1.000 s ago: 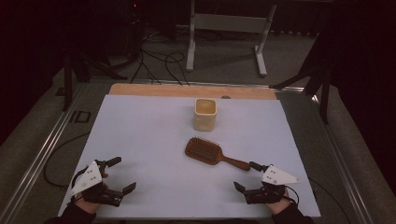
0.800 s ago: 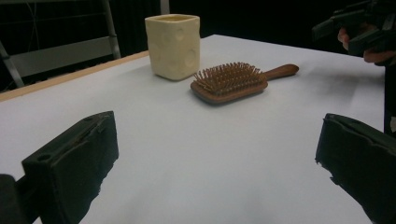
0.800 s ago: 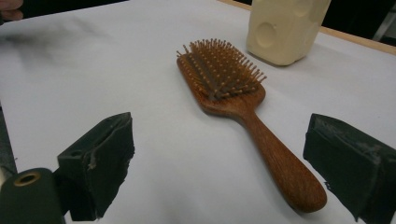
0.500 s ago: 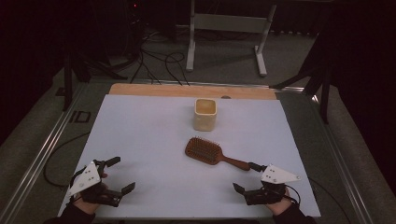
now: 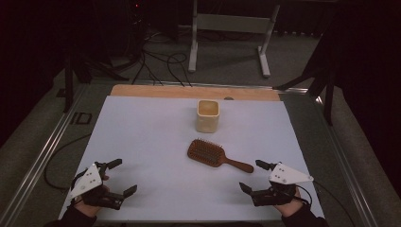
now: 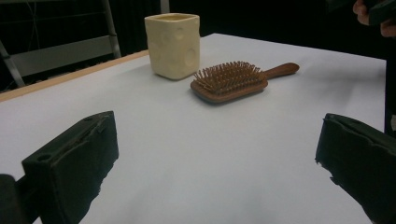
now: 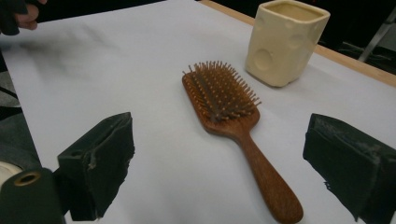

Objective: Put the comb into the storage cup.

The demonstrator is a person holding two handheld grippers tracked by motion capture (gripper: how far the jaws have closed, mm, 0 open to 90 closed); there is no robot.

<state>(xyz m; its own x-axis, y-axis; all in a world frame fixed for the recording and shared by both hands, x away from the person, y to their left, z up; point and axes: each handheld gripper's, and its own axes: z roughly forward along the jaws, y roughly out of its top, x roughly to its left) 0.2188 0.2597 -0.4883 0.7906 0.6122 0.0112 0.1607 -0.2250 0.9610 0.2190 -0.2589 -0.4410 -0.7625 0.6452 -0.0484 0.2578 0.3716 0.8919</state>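
Observation:
A brown wooden hairbrush [image 5: 211, 153] [image 6: 231, 80] [image 7: 224, 105] lies bristles up on the white table sheet [image 5: 151, 142], its handle pointing toward the near right. Behind it stands a cream square cup [image 5: 207, 115] [image 6: 173, 44] [image 7: 286, 42], upright. My left gripper [image 5: 119, 177] rests at the near left corner, open, nothing between its jaws. My right gripper [image 5: 255, 176] sits open at the near right, its jaws just short of the brush handle's end.
A wooden strip [image 5: 189, 91] borders the table's far edge. Metal rails [image 5: 42, 156] run along both sides. Beyond the table, cables and a grey stand [image 5: 231, 28] occupy the floor. Bare sheet spreads at left and centre.
Both grippers have stayed almost where they were; the left one edged slightly nearer the front edge. The brush and cup have not moved.

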